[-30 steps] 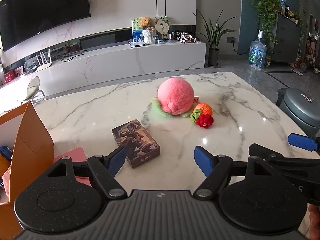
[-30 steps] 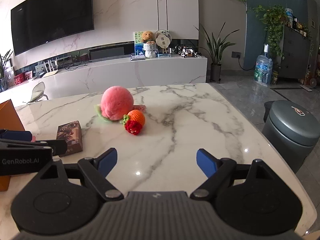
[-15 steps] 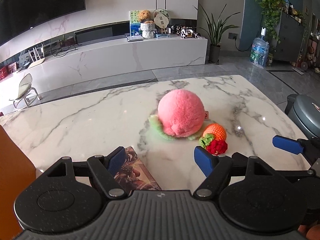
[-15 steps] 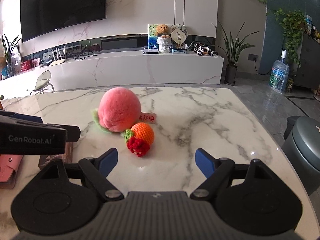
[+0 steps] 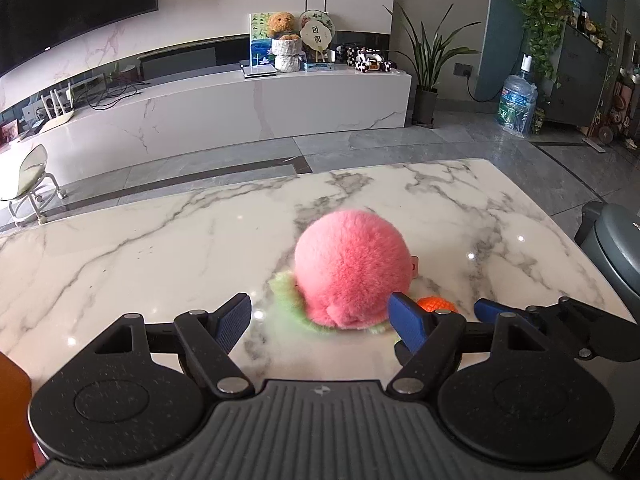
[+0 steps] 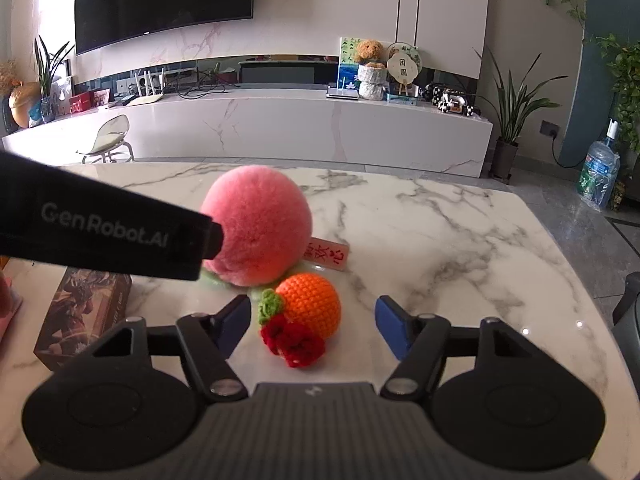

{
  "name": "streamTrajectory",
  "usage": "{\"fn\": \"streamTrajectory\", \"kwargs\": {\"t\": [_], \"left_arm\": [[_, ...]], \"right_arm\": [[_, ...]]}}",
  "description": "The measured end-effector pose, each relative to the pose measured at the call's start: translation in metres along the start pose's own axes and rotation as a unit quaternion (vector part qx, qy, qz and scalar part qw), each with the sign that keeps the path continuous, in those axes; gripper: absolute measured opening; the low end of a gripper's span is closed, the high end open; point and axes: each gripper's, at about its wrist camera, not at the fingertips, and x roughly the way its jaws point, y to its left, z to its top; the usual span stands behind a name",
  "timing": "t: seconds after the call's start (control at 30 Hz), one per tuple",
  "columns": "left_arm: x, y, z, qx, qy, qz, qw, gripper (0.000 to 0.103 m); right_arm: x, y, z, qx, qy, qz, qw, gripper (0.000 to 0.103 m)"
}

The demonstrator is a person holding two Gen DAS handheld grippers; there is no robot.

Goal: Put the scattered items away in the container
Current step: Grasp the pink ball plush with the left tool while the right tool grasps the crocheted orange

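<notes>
Pink fluffy plush peach (image 5: 352, 270) now framed by left gripper (image 5: 320, 318), jaws wide apart; right gripper (image 6: 310, 322) jaws just narrowing, apart around orange crocheted fruit (image 6: 310, 304) mid-table; both grasps imminent

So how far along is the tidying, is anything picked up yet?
Nothing looks put away yet. The pink plush peach, crocheted orange and card box lie on the marble table. In hand: the left hand-held gripper opens toward the peach; the right hand-held gripper has been closing around the orange, not yet gripping. All three remain.
</notes>
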Motion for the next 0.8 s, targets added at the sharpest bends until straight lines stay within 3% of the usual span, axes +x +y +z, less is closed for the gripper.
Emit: {"fn": "streamTrajectory", "kwargs": {"t": [0.17,0.23,0.53,0.8], "left_arm": [[0.015,-0.007,0.007,0.007,0.003,-0.009,0.9999,0.089],[0.020,-0.010,0.011,0.010,0.002,-0.016,0.9998,0.089],[0.046,-0.023,0.025,0.027,0.008,-0.025,0.9993,0.089],[0.073,-0.018,0.020,0.013,0.040,-0.015,0.9990,0.086]], "right_arm": [[0.013,-0.002,-0.002,0.009,0.012,0.013,1.000,0.059],[0.017,-0.003,-0.002,0.012,0.013,0.019,1.000,0.051],[0.019,-0.014,-0.001,0.021,0.014,0.004,1.000,0.050],[0.018,-0.017,-0.003,0.022,0.010,0.008,1.000,0.050]]}}
